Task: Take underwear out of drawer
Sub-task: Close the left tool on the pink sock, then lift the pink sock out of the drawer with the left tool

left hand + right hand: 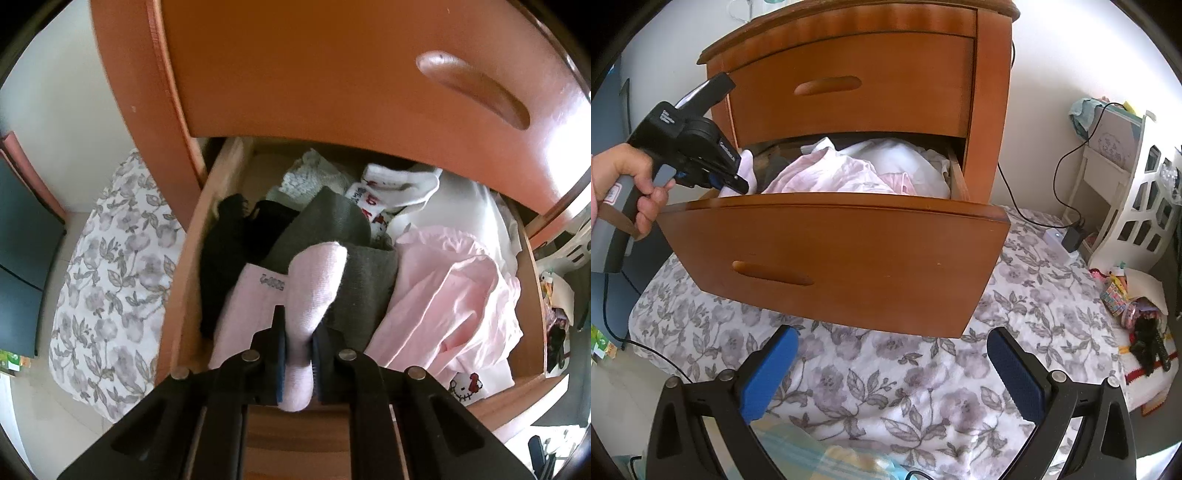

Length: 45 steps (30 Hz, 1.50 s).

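The lower drawer [834, 251] of a wooden nightstand stands pulled out, full of folded clothes. My left gripper [299, 332] is shut on a pale pink knit garment [314, 280] at the drawer's front left, its fold sticking up between the pads. In the right wrist view the left gripper [733, 182], held by a hand [631, 177], reaches over the drawer's left corner with the pink garment [746, 166] in it. My right gripper [890, 373] hangs open in front of the drawer, above the floral bedding, with nothing between its fingers.
Inside the drawer lie a grey piece [332, 218], black items [236, 243], white printed socks [391, 188] and a light pink shirt [450, 291]. The closed upper drawer [849, 85] overhangs the back. Floral bedding [923, 387] lies below; a white shelf [1137, 206] and cables stand at right.
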Available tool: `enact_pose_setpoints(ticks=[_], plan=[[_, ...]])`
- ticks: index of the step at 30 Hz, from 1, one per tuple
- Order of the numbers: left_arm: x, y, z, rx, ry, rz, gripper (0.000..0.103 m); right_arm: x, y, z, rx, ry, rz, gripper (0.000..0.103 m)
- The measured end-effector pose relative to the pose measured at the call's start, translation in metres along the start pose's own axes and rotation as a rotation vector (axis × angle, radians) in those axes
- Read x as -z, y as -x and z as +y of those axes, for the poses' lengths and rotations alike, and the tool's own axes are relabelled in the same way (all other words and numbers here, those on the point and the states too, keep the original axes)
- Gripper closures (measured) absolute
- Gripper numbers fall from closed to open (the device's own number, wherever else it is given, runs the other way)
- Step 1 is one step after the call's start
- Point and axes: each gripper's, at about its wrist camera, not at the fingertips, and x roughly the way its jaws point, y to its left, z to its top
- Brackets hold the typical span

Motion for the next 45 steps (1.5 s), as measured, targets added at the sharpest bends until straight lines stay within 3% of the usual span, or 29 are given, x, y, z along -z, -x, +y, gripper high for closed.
enact_pose_setpoints(ticks=[16, 24, 40, 45], plan=[[0.014, 0.049, 0.026, 0.044, 0.009, -0.165, 0.092, 0.003, 0.01, 0.012, -0.015, -0.031, -0.013, 0.0], [0.023, 0.09, 0.038, 0.071, 0.01, -0.284, 0.092, 0.003, 0.017, 0.018, -0.013, -0.027, -0.019, 0.0], [0.046, 0.23, 0.042, 0.145, -0.049, -0.596, 0.092, -0.001, 0.037, 0.024, -0.014, -0.022, -0.062, 0.0], [0.063, 0.266, 0.044, 0.15, -0.082, -0.655, 0.092, -0.002, 0.042, 0.023, -0.015, -0.026, -0.073, 0.0]])
